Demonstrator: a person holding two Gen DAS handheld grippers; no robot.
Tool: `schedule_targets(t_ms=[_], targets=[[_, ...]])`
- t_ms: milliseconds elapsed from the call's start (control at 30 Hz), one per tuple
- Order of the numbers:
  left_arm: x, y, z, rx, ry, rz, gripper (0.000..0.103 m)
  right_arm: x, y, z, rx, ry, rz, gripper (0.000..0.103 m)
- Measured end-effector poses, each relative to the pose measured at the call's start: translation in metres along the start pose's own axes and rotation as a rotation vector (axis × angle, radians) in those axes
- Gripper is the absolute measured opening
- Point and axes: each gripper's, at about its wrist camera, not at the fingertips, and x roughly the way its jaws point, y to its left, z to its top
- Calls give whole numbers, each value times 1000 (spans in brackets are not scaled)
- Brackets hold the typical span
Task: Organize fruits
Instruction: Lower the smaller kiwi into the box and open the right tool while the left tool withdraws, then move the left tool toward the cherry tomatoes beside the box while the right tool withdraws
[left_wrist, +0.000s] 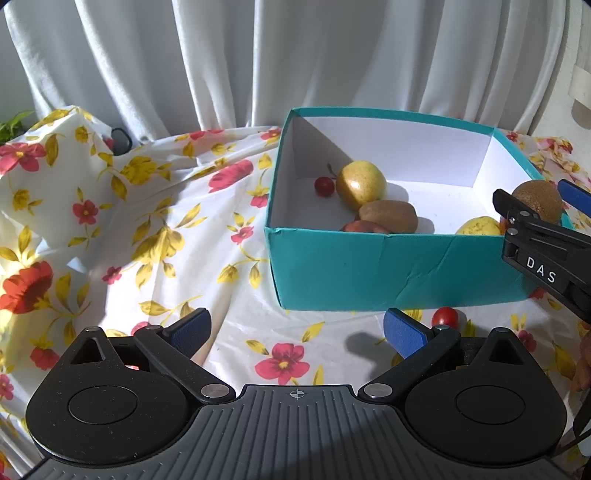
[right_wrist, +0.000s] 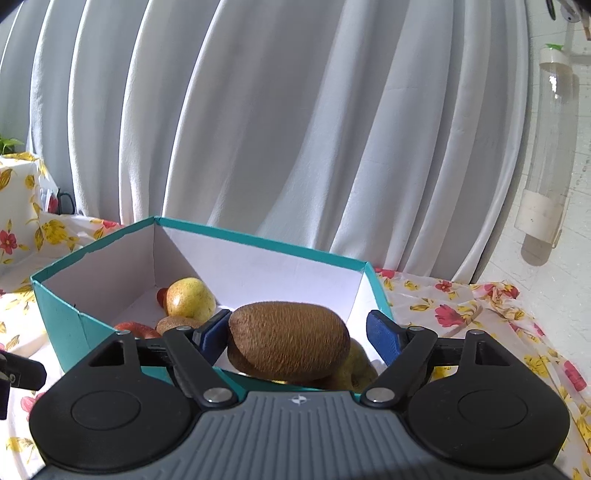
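Right claw (right_wrist: 295, 336): blue pads spread, a brown kiwi (right_wrist: 289, 340) between them over the near right corner of the box; the left pad (right_wrist: 213, 332) sits against the fruit's end, the right pad stands clear of it, so no pinch is applied. Left claw (left_wrist: 295, 328): jaws spread wide with nothing between them, poised over the surface (left_wrist: 229, 266) in front of the box. Surface covering: white cloth printed with red flowers and yellow leaves, creased, partly sunlit. One cherry tomato (left_wrist: 446, 316) lies on the cloth just outside the near wall of the box, close to the left claw's right pad. Teal box (left_wrist: 369, 269): open-topped cardboard, white inside, standing on the cloth. Contents, near to far: a reddish fruit (left_wrist: 364, 226) against the near wall, only partly seen; a yellow fruit (left_wrist: 478, 227) in the near right corner, below the kiwi in the right claw; a second kiwi (left_wrist: 388, 216) lying mid-floor; a yellow-green apple (left_wrist: 361, 182) touching that kiwi; a small red cherry tomato (left_wrist: 324, 185) just beside the apple toward the far left corner. Beyond: a cloth-draped block (left_wrist: 55, 173) at far left, and a white pleated curtain (left_wrist: 258, 62) across the back.
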Motion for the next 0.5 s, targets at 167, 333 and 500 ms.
schedule_targets(t_ms=[167,333,500], targets=[[1,0,-1,7,7,1,102,-10,-11,4,43,-52,-15,84],[3,-2,-3,12,16,-1,102,-22,-29,3,94,-104,-33,92],[4,-6,-4,30,25,-8,102,-16,-27,-2,90,-60,-23,93]])
